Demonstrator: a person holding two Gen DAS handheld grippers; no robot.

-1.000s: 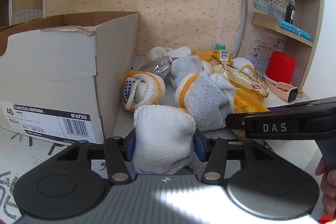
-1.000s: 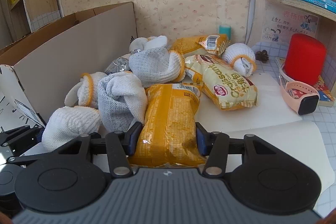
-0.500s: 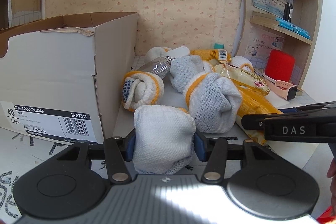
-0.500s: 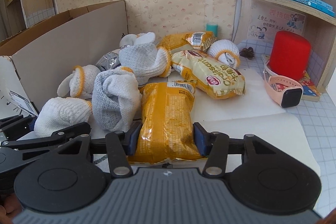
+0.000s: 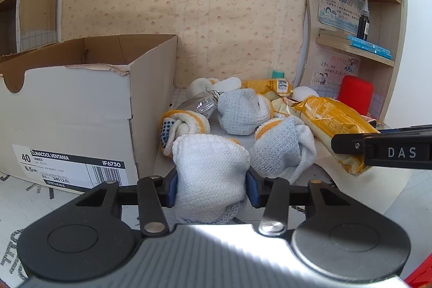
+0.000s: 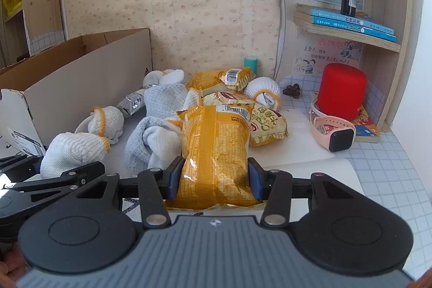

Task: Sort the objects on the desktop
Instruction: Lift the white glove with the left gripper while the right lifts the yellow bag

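The left gripper point(image 5: 210, 186), whose jaws have just been closing, pinches a rolled white glove point(image 5: 209, 169) near the front of the desk, just beside the open cardboard shoebox point(image 5: 81, 109). The right gripper point(image 6: 213, 178) is clamped on a yellow snack packet point(image 6: 216, 150). Behind lie more glove bundles point(image 6: 162, 101), a silver packet point(image 6: 131, 103) and other snack packets point(image 6: 267, 126), with a red cylinder point(image 6: 341, 91) and pink smartwatch point(image 6: 333, 135) to the right.

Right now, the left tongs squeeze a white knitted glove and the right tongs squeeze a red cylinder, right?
Not quite. The left tongs do squeeze the white knitted glove, but the right tongs squeeze a yellow plastic snack packet. The right wrist view shows the red cylinder standing untouched by the shelf.
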